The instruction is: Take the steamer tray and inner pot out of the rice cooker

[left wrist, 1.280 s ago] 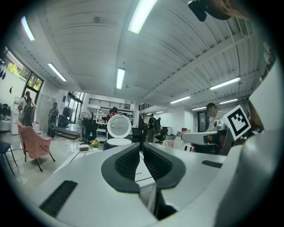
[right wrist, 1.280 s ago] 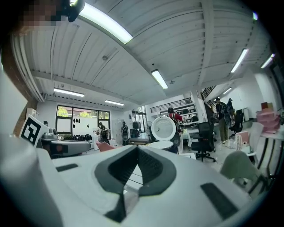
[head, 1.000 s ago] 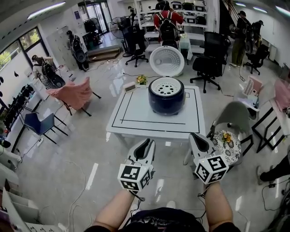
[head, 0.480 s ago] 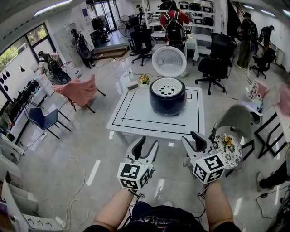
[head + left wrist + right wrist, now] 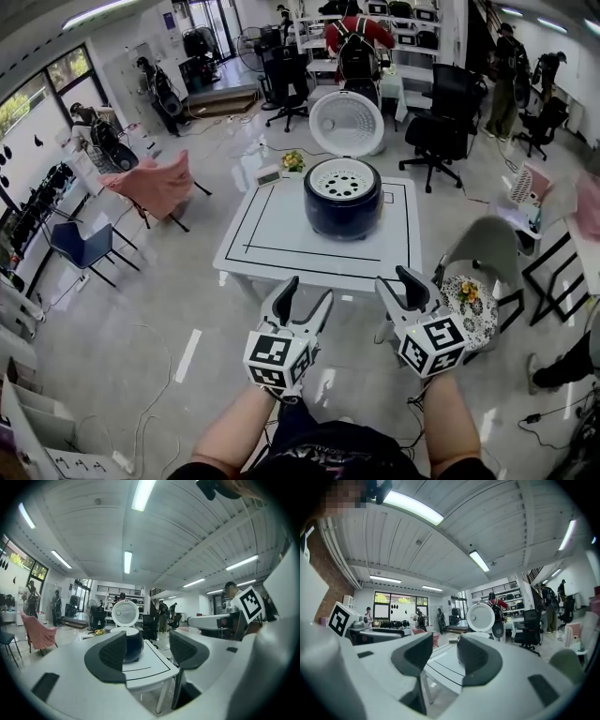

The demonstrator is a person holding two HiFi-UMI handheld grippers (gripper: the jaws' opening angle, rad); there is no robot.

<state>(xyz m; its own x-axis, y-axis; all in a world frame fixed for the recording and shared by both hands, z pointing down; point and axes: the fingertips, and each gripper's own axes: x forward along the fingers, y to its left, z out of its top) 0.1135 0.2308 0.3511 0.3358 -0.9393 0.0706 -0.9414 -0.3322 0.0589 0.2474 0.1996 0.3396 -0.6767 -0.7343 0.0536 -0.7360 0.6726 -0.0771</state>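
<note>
The dark blue rice cooker (image 5: 342, 204) stands on the far side of the white table (image 5: 281, 239), its white lid (image 5: 346, 123) tipped up and open. A white perforated steamer tray (image 5: 342, 177) sits in its top. The inner pot is hidden under the tray. Both grippers are held level in front of the table's near edge, well short of the cooker. My left gripper (image 5: 306, 293) and right gripper (image 5: 397, 280) are open, their jaws have just been opening, and nothing is between them. The cooker (image 5: 134, 647) shows between the left jaws, far off.
A yellow flower pot (image 5: 293, 162) and a small device (image 5: 269, 175) sit at the table's far left corner. A grey chair with a floral cushion (image 5: 468, 292) is at the right, a pink-draped chair (image 5: 155, 187) at the left. Office chairs and people stand behind.
Both pairs of jaws have spread from nearly shut to wide apart. Both grippers have edged forward toward the table.
</note>
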